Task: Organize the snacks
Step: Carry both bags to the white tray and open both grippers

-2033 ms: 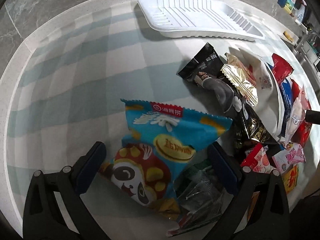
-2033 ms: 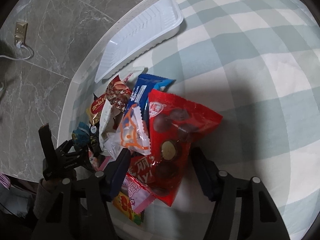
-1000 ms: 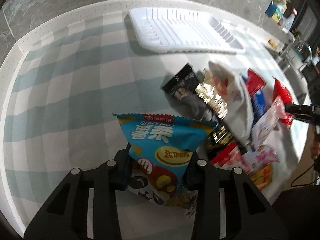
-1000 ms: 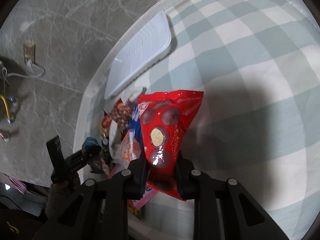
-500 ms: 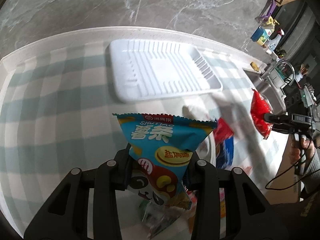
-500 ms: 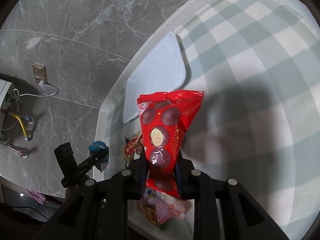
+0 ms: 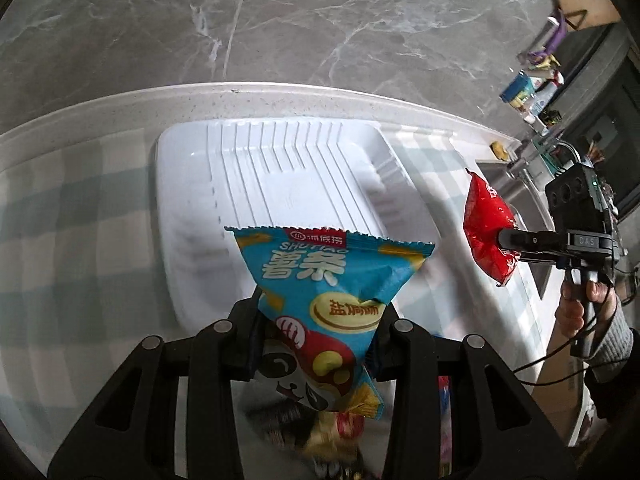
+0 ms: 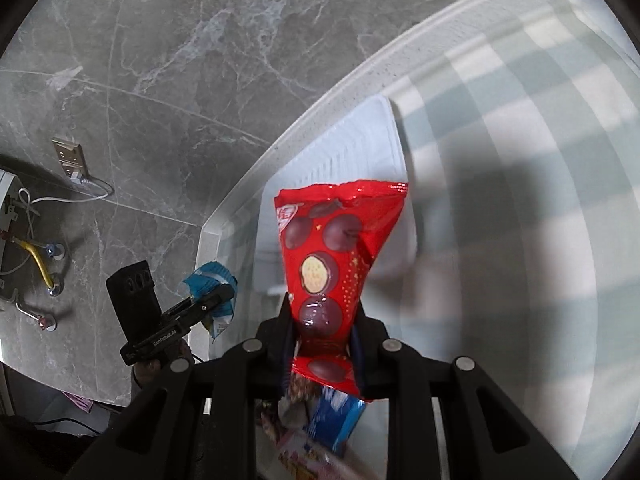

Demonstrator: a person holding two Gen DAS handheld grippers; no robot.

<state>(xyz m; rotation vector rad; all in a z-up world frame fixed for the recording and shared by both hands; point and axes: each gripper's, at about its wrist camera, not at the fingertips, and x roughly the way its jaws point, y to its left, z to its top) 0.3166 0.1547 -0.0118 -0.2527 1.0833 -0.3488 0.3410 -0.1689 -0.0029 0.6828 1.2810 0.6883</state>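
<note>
My left gripper (image 7: 316, 332) is shut on a blue potato-stick snack bag (image 7: 324, 292) and holds it in the air in front of the white ribbed tray (image 7: 280, 184). My right gripper (image 8: 322, 336) is shut on a red chocolate-biscuit bag (image 8: 332, 248), also lifted, near the tray's end (image 8: 360, 160). In the left wrist view the right gripper (image 7: 516, 240) with the red bag (image 7: 486, 228) is at the right. In the right wrist view the left gripper (image 8: 216, 296) with the blue bag (image 8: 212, 280) is at the left.
The tray lies on a checked cloth (image 7: 80, 240) near the counter's back edge and a grey marble wall (image 7: 280, 20). Loose snack packets (image 7: 332, 432) lie below the left gripper; more packets (image 8: 332, 420) lie under the right one. A sink area (image 7: 516, 168) is at the far right.
Both grippers closed on their bags, lifted them off the snack pile and carried them up and toward the white tray, which now looks nearer and larger.
</note>
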